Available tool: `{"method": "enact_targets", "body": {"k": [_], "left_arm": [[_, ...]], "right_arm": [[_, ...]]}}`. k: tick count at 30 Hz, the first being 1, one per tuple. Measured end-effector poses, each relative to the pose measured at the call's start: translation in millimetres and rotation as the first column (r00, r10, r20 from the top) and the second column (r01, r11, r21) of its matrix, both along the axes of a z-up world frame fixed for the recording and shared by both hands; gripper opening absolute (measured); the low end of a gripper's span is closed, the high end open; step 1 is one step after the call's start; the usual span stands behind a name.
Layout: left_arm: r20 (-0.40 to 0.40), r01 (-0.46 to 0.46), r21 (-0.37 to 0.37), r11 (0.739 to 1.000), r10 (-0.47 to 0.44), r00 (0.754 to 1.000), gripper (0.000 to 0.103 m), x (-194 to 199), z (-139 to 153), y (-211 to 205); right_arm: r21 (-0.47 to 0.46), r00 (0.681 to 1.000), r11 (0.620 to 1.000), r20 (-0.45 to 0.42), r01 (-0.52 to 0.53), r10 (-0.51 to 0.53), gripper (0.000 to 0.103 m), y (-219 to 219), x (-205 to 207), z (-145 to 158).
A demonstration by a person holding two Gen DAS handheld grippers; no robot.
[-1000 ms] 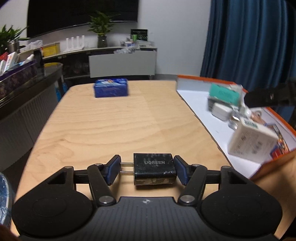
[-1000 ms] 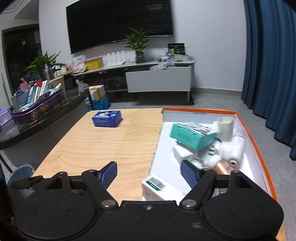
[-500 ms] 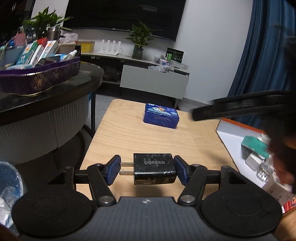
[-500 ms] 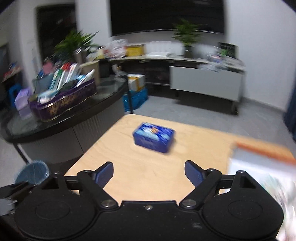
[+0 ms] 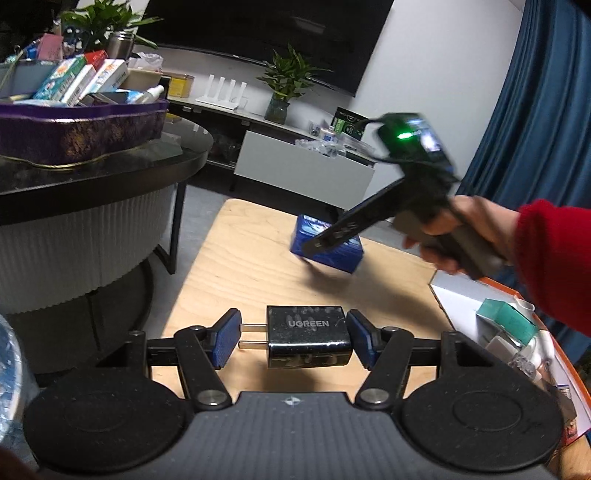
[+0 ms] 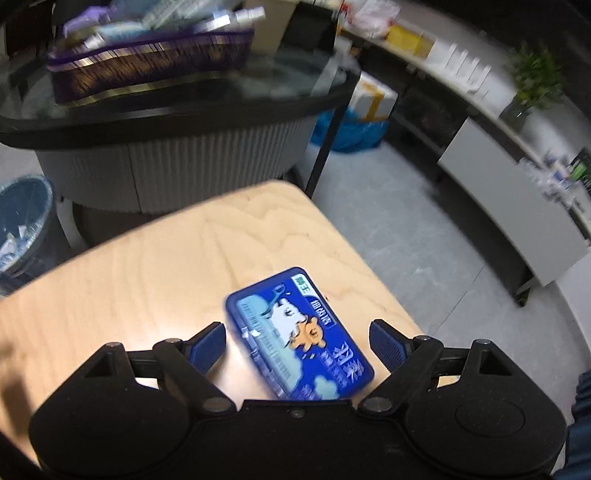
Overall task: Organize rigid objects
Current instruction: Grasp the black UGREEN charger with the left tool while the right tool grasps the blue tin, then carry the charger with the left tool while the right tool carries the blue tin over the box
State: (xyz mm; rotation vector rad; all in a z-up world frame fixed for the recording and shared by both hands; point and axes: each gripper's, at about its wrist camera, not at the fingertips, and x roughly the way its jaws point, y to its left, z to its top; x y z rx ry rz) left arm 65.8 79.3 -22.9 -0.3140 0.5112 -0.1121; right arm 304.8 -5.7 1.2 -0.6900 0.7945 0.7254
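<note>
blue tin between open right gripper pads, purple basket beyond

A dark round glass-topped table stands beyond the counter's far left corner, on a ribbed white base. On its top sits a purple tray with gold trim, crowded with upright boxes and tubes. A blue-lined waste bin stands on the grey floor beside the table's base. Along the far wall runs a low sideboard with a pale grey front panel; a potted plant and a white router with upright antennas stand on it. A large dark screen hangs on the wall above. Blue curtains hang at the right.
</note>
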Motion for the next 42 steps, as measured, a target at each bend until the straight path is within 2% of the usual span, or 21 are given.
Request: {"method": "enact_targets", "body": {"k": [2,4,5,6,9,11,15,21,24,26,34,37,42], "left_arm": [[-0.003,0.012,-0.02,1.0,-0.012,1.0,0.063,1,-1,-1],[-0.006,0.007,-0.002,1.0,-0.007,1.0,0.063,3,-1,0],[-0.007,0.003,0.002,1.0,-0.003,1.0,0.063,3,-1,-1],[-0.008,0.001,0.003,1.0,-0.001,1.0,0.063,3,-2,-1],[-0.013,0.004,0.001,1.0,-0.004,1.0,0.063,3,-2,-2],[-0.02,0.017,-0.026,1.0,-0.017,1.0,0.063,1,-3,-2],[-0.023,0.029,0.002,1.0,-0.029,0.999,0.063,-7,2,-11],[-0.006,0.095,0.005,0.995,-0.095,0.995,0.063,-26,23,-40],[0.014,0.132,0.011,0.991,-0.132,0.991,0.063,-34,38,-62],[0.035,0.156,0.029,0.987,-0.157,0.987,0.063,-41,49,-78],[0.067,0.285,0.057,0.957,-0.289,0.955,0.063,-48,81,-155],[0.074,0.318,0.062,0.946,-0.322,0.944,0.063,-46,87,-178],[0.074,0.339,0.082,0.937,-0.345,0.936,0.063,-45,88,-203]], "right_arm": [[0.055,0.997,0.998,-0.069,0.036,-0.032,0.102,-4,13,-1],[0.126,0.979,0.983,-0.172,0.133,-0.111,0.099,-16,22,-4],[0.155,0.968,0.971,-0.203,0.18,-0.147,0.092,-23,22,-5],[0.182,0.962,0.96,-0.213,0.212,-0.172,0.079,-30,17,-5],[0.209,0.948,0.933,-0.19,0.292,-0.254,0.076,-50,-15,-4],[0.232,0.936,0.913,-0.193,0.335,-0.294,0.075,-64,-43,0],[0.336,0.904,0.839,-0.183,0.427,-0.387,0.075,-101,-101,24],[0.452,0.865,0.759,-0.061,0.468,-0.498,0.075,-157,-199,63],[0.477,0.809,0.726,0.049,0.496,-0.585,0.075,-189,-246,76],[0.501,0.765,0.691,0.086,0.521,-0.639,0.075,-213,-271,83],[0.582,0.589,0.54,0.125,0.608,-0.798,0.075,-312,-328,101],[0.6,0.567,0.518,0.128,0.609,-0.814,0.075,-327,-340,104],[0.631,0.563,0.491,0.102,0.601,-0.82,0.075,-342,-349,99]]}}
